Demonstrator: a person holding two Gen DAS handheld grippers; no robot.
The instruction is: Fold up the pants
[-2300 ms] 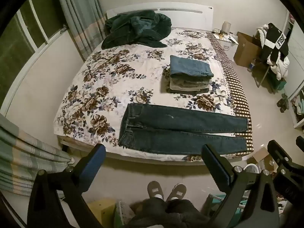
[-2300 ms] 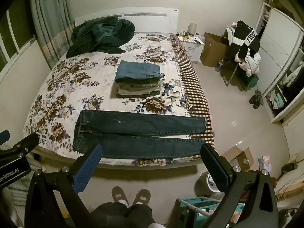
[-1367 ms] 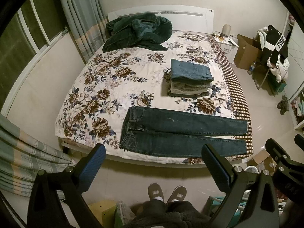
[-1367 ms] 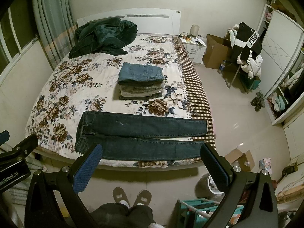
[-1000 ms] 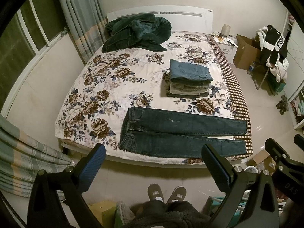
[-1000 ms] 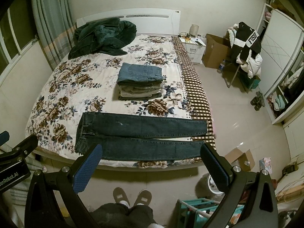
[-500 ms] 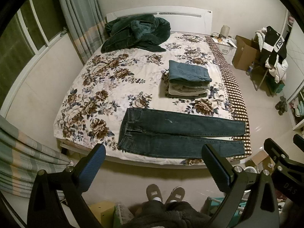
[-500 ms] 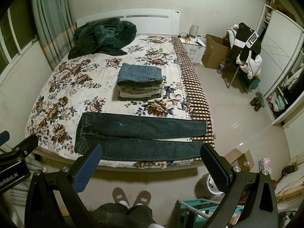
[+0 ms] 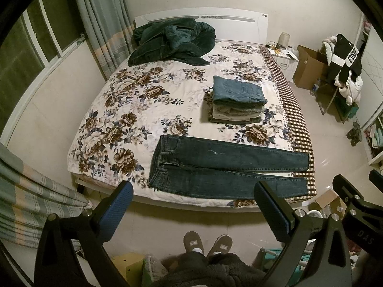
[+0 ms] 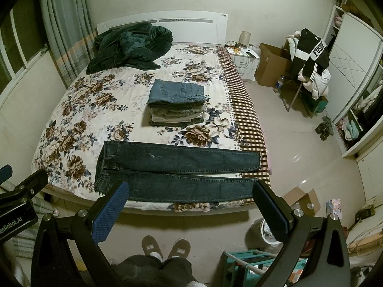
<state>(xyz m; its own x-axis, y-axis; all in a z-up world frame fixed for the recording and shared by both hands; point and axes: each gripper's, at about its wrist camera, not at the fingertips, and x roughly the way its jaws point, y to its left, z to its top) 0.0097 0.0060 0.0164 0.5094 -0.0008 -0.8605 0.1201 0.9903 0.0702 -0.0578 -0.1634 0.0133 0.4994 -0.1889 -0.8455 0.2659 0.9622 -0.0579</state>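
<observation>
Dark blue jeans (image 9: 225, 167) lie flat along the near edge of the floral bed (image 9: 134, 110), waist to the left, legs stretched right; they also show in the right wrist view (image 10: 177, 169). My left gripper (image 9: 194, 197) is open and empty, held high above the floor, short of the bed edge. My right gripper (image 10: 191, 197) is open and empty, at about the same height and distance. Neither touches the jeans.
A stack of folded pants (image 9: 237, 100) sits mid-bed behind the jeans. A dark green blanket (image 9: 170, 40) is heaped at the headboard. Curtains (image 9: 28, 208) hang at left. Cardboard boxes (image 10: 301, 201), a teal rack (image 10: 249, 263) and a clothes-laden chair (image 10: 308, 64) stand at right.
Both grippers stay open and empty; the views have drifted only slightly, with the bed and jeans shifting a little in frame.
</observation>
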